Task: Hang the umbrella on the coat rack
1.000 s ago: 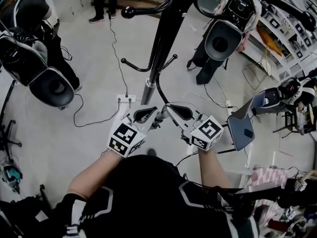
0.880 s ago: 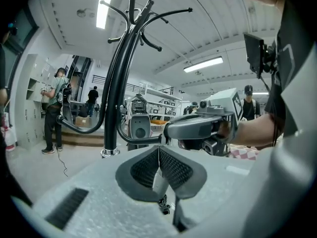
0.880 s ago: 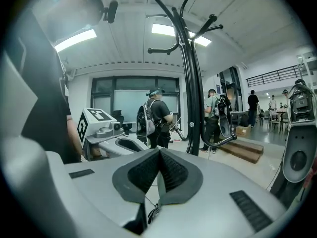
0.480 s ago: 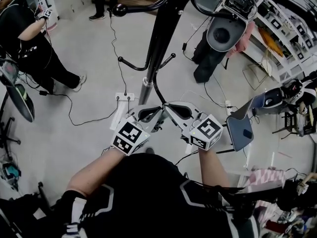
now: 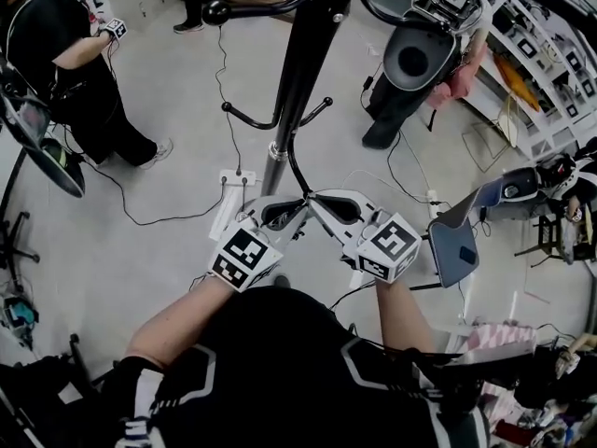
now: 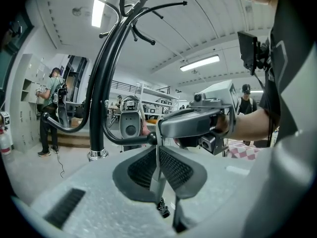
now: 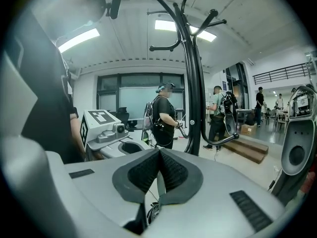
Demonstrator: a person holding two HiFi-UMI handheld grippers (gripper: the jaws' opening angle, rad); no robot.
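Black coat rack point(image 5: 308, 63) stands over a seemingly pale grey floor point(image 5: 112, 278).

Coat rack point(image 5: 308, 63) at upper centre; left gripper point(image 5: 295, 215) and right gripper point(image 5: 318, 204) side by side just below it — a person point(image 5: 70, 68) upper left.

Upright black coat rack point(image 5: 303, 73), curved hooks
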